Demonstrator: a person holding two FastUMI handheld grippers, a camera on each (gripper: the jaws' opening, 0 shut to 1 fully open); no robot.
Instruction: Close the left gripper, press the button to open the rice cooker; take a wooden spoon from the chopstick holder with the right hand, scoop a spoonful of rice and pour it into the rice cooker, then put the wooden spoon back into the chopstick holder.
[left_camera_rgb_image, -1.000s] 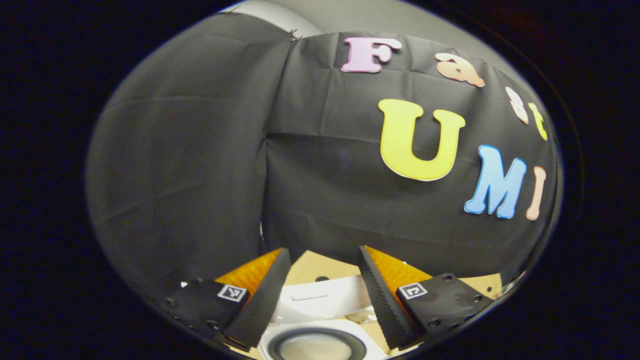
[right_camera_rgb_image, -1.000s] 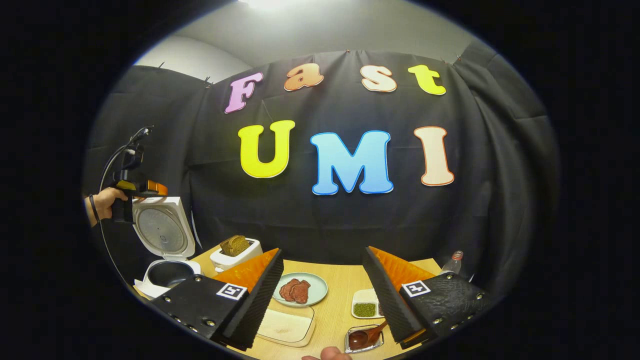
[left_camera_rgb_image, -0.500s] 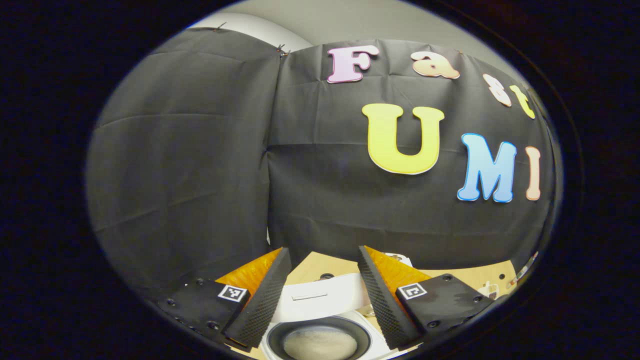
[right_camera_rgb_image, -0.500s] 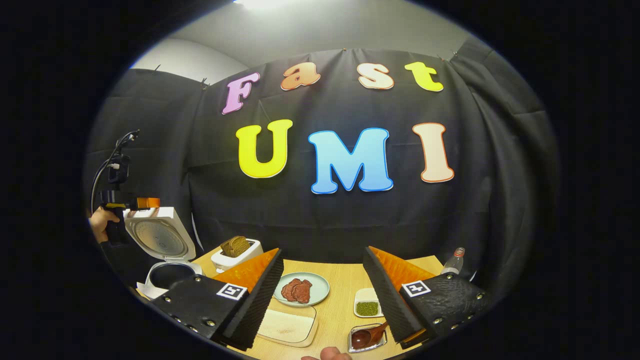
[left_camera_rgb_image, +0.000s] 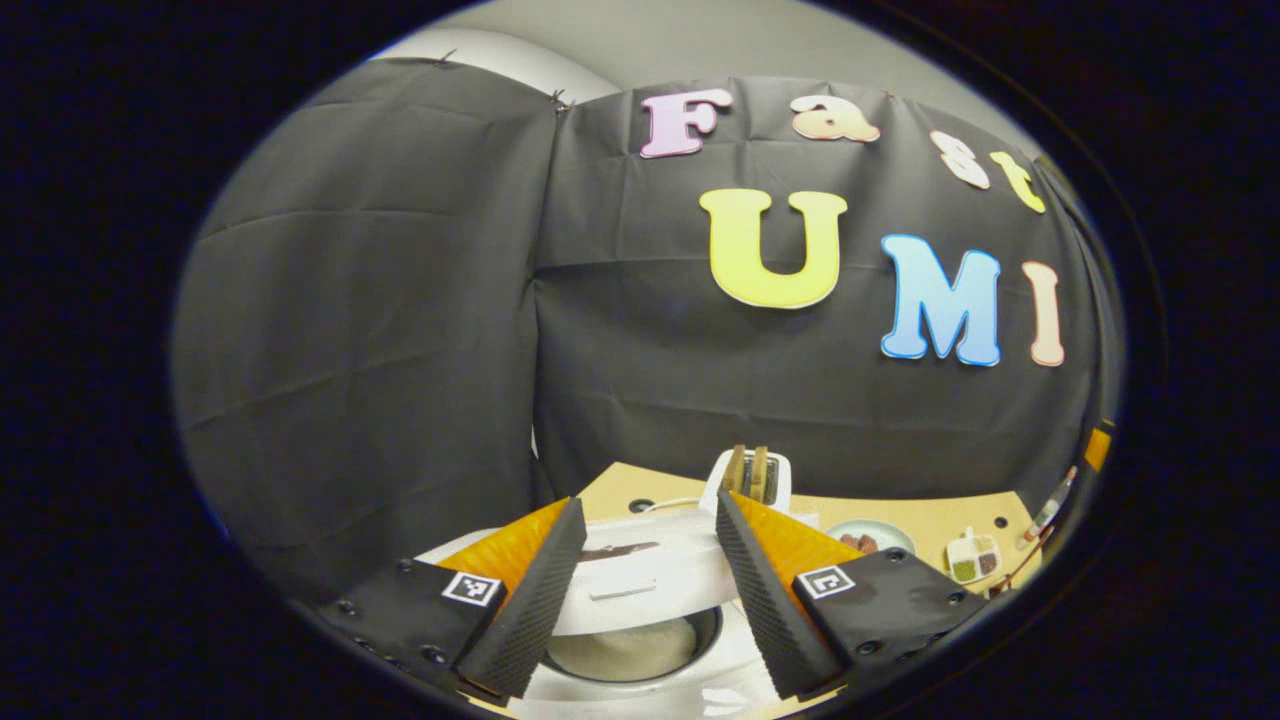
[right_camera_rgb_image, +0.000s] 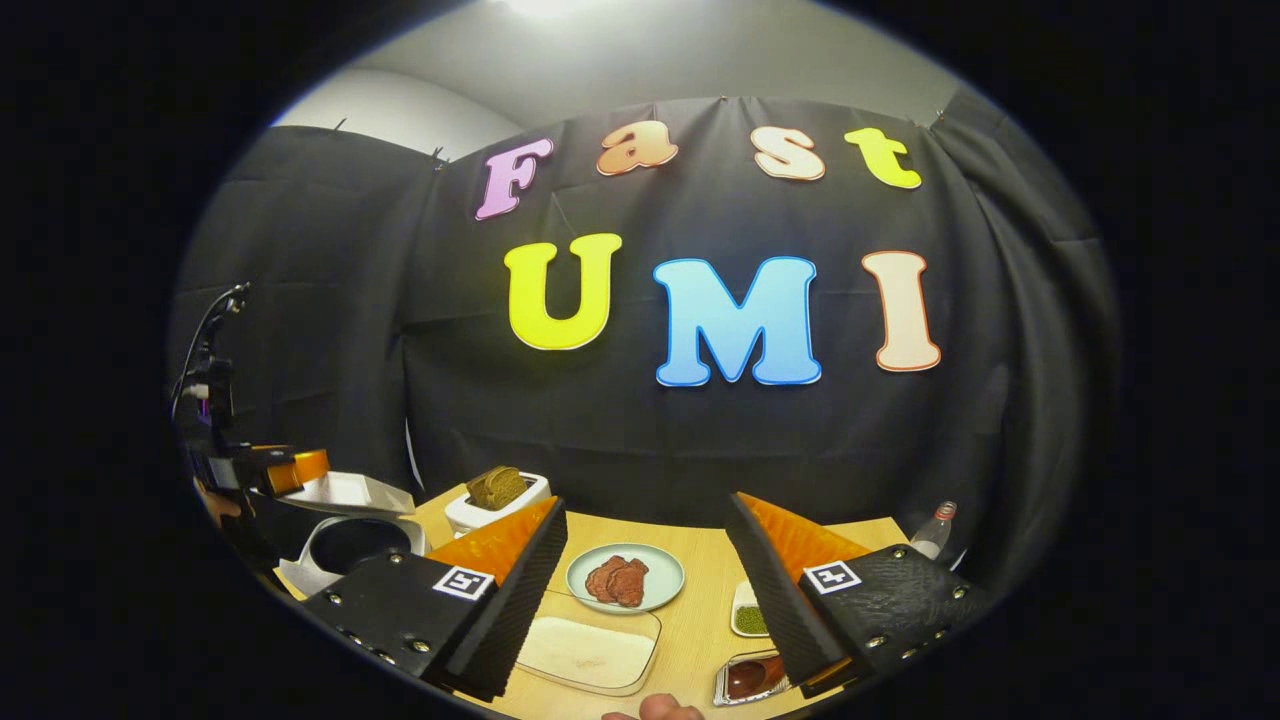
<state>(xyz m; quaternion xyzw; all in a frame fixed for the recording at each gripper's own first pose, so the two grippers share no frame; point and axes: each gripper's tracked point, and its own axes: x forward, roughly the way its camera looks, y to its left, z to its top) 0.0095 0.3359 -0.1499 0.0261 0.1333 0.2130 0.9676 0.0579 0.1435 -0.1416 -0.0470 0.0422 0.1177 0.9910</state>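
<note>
The white rice cooker (left_camera_rgb_image: 700, 680) lies under my left gripper (left_camera_rgb_image: 648, 505), whose jaws stand open with nothing pinched. Its lid (left_camera_rgb_image: 640, 570) hangs half-lowered over the inner pot (left_camera_rgb_image: 625, 645), which holds rice. In the right gripper view the lid (right_camera_rgb_image: 350, 492) is tilted almost flat over the cooker (right_camera_rgb_image: 350, 540), and the left gripper (right_camera_rgb_image: 290, 468) rests at its raised edge. My right gripper (right_camera_rgb_image: 645, 505) is open above the table, holding nothing. Below it lies a clear tray of rice (right_camera_rgb_image: 585, 652). A brown wooden spoon (right_camera_rgb_image: 745, 680) lies in a small tray, partly behind the right finger.
On the wooden table (right_camera_rgb_image: 690, 640) stand a toaster with bread (right_camera_rgb_image: 497, 495), a plate of meat (right_camera_rgb_image: 622, 578), a dish of green beans (right_camera_rgb_image: 750, 618) and a bottle (right_camera_rgb_image: 930, 530) at the far right. A person's fingertip (right_camera_rgb_image: 660, 710) shows at the bottom edge.
The cooker lid has swung down from upright to almost flat, and the left gripper came down with it. The right gripper stayed open and hardly moved.
</note>
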